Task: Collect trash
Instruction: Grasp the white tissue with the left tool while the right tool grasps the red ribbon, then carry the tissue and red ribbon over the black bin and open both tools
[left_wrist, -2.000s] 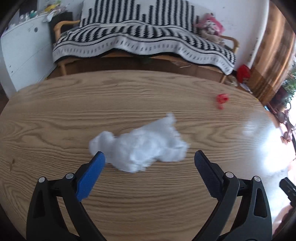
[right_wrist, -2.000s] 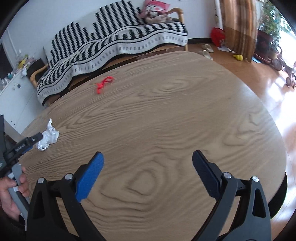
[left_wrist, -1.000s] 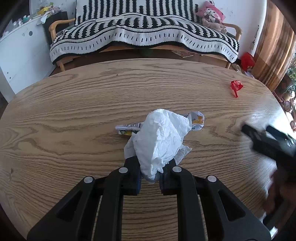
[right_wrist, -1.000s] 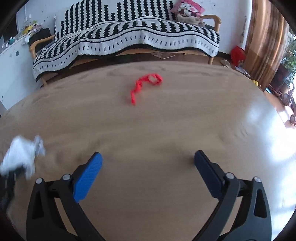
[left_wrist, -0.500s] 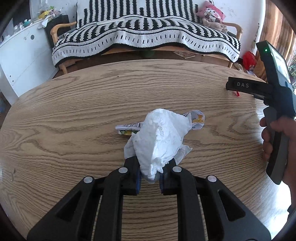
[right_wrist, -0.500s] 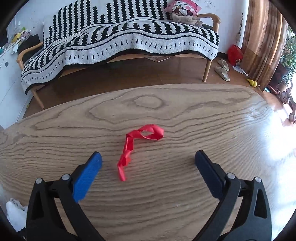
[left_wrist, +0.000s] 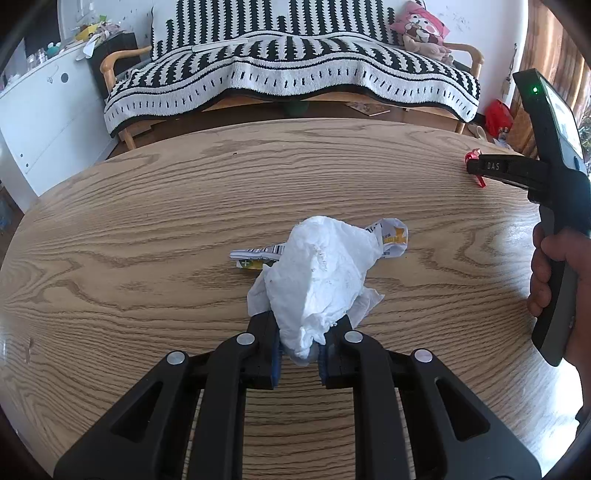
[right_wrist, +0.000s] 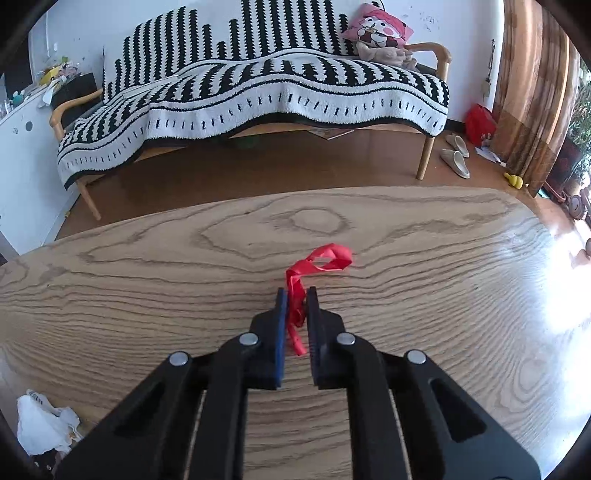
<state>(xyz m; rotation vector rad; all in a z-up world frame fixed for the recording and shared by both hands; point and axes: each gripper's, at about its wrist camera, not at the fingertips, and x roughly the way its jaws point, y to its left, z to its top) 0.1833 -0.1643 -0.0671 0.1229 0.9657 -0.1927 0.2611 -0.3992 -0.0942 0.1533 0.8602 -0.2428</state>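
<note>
Left gripper (left_wrist: 298, 350): jaws narrow, clamped on one crumpled white tissue (left_wrist: 321, 280) held over the oval wooden table (left_wrist: 147, 229). Just behind the tissue lies one printed wrapper (left_wrist: 391, 238); its print is too small to read. Right gripper (right_wrist: 295, 314): jaws have just been closing and now pinch one red ribbon (right_wrist: 317, 264), whose looped end rests on the tabletop near the far edge. In the left view the right gripper's body reads "DAS", apparently cut short, with one green light lit. Open tabletop surrounds both items. Beyond the table stands one sofa (right_wrist: 258, 92) under a striped blanket
</note>
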